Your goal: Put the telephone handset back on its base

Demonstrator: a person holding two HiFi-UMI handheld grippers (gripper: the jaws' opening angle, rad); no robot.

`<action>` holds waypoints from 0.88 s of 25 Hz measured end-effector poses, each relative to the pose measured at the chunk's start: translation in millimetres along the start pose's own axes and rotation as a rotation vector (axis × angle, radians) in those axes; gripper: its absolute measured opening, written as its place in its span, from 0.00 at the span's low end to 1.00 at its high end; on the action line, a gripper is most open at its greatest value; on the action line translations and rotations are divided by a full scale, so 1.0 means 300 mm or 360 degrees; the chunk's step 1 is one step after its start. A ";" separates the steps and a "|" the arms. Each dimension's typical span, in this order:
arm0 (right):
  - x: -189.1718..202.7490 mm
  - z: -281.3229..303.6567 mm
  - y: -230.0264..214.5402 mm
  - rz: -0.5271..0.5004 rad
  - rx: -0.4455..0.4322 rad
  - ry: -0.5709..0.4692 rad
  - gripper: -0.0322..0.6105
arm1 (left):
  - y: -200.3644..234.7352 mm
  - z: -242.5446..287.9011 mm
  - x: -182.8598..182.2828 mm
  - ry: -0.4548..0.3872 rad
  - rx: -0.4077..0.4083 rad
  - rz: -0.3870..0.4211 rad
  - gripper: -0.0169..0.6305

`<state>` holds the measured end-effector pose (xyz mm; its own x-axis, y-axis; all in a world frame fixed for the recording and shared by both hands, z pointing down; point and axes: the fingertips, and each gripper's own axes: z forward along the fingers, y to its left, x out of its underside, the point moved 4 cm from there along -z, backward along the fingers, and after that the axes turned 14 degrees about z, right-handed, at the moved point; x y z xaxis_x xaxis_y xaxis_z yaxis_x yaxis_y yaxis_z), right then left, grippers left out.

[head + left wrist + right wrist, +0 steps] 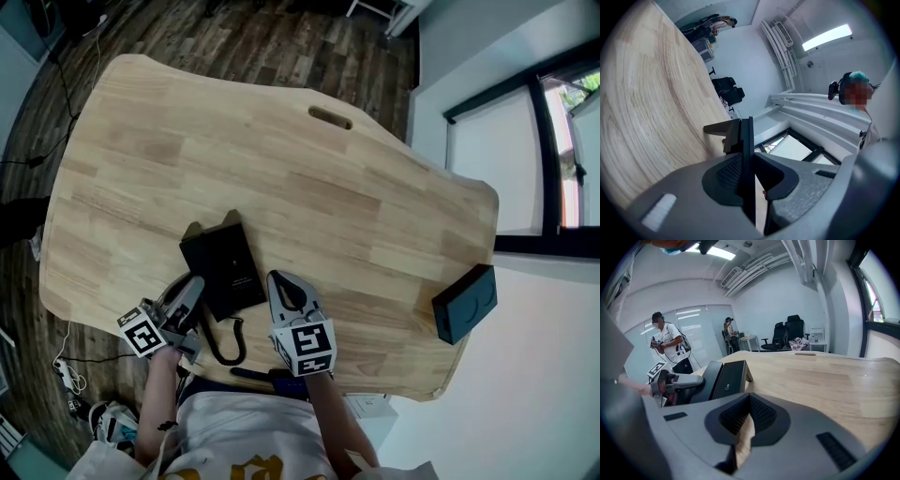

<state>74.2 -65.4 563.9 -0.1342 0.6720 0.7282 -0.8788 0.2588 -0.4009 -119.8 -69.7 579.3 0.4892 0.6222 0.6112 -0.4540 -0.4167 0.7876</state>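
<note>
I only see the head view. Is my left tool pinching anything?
Observer: Yes. Its own view shows the left tool shut on a thin black edge of the telephone.
Operator: And the right one?
Observer: The right tool is shut, with nothing in it.
Operator: Is anyone else in the room?
Observer: A person stands by a glass wall beyond the table.

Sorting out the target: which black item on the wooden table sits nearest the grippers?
The flat black telephone with the coiled cord, at the wooden table's near edge; the black box lies at its right edge.
</note>
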 end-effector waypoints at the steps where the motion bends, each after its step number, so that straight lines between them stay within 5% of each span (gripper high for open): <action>1: -0.002 0.001 0.001 0.0000 -0.0004 -0.0001 0.06 | 0.000 0.000 0.000 0.0003 0.0000 0.0003 0.14; 22: 0.013 0.013 0.001 0.0055 -0.0016 0.0015 0.06 | 0.011 0.018 0.002 0.0088 -0.0058 0.0060 0.14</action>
<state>71.5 -65.3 568.9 -0.1600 0.6872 0.7086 -0.8692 0.2422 -0.4311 -117.1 -74.4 582.7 0.4297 0.6426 0.6344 -0.4986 -0.4170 0.7600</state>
